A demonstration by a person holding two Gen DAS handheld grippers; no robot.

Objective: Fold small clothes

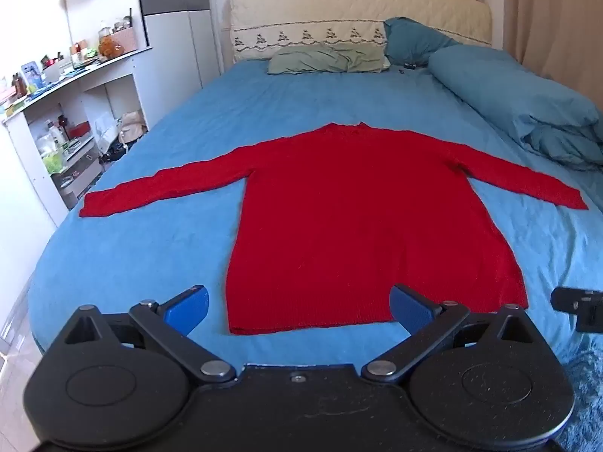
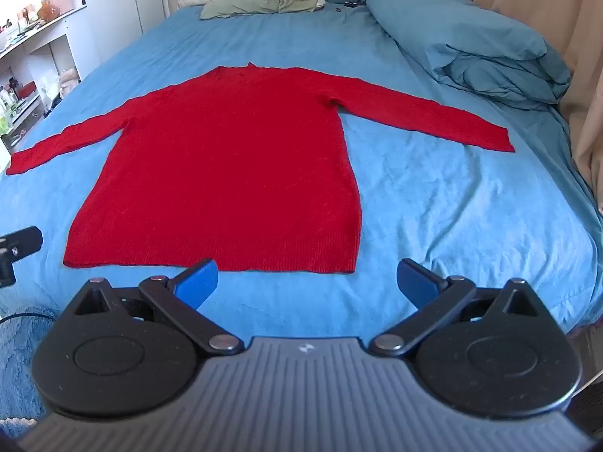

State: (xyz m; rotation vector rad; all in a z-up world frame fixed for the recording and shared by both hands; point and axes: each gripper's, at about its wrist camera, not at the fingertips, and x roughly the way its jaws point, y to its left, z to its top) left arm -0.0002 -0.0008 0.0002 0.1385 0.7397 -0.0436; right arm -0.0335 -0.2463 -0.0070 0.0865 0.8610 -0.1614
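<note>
1. Red sweater (image 1: 361, 218): lying flat, unfolded, on the blue bedsheet (image 1: 150, 256), both sleeves spreading outward.
2. Left gripper (image 1: 297, 307): gaping wide, holding nothing, hovering at the hem.
3. Right gripper (image 2: 307, 282): likewise spreading wide, gripping nothing; its body is hiding the bed's near edge.
</note>
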